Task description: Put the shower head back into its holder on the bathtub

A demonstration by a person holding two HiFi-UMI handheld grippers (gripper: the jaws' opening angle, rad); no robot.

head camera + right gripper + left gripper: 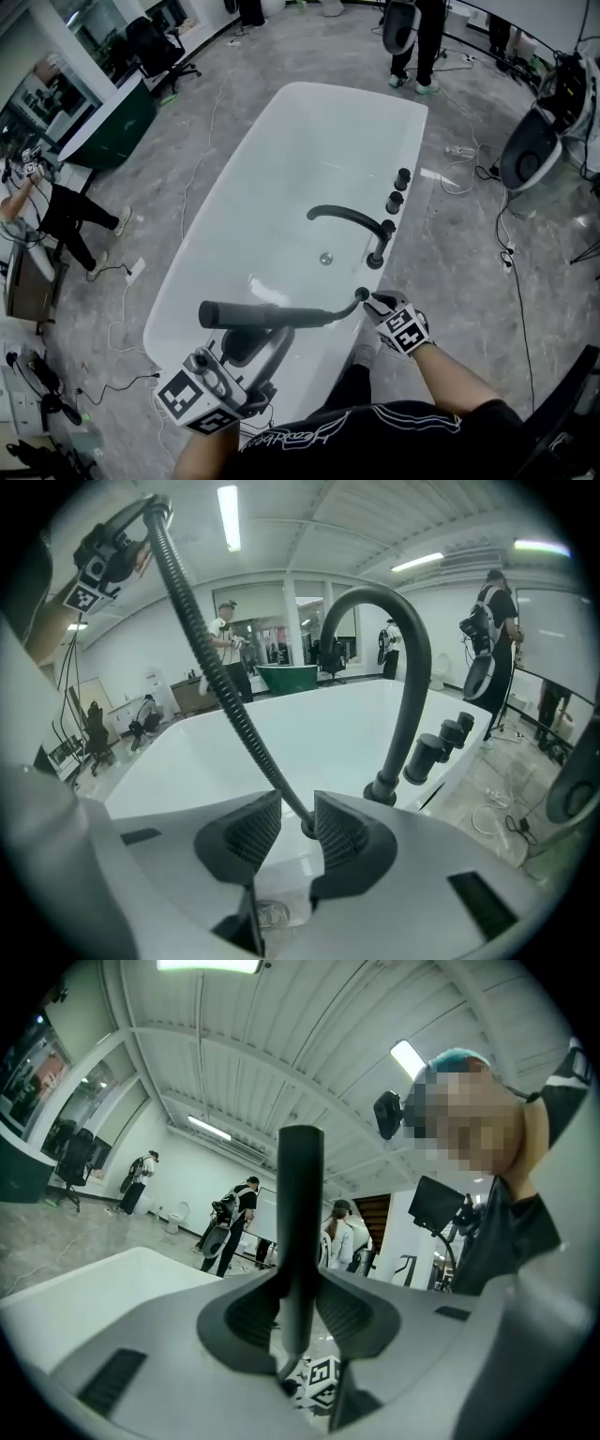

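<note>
My left tool [246, 337] is clamped on the shower head [258, 314], a matte black wand lying level across the near end of the white bathtub [230, 192]. Its ribbed black hose [345, 307] runs right to the tub rim. There it passes between the parted jaws of my right tool [377, 302], close by one pad, ungripped.

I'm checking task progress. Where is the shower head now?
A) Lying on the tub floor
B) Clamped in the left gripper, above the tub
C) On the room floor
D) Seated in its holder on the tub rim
B: the shower head sits clamped in the left gripper, level over the near end of the bathtub.
</note>
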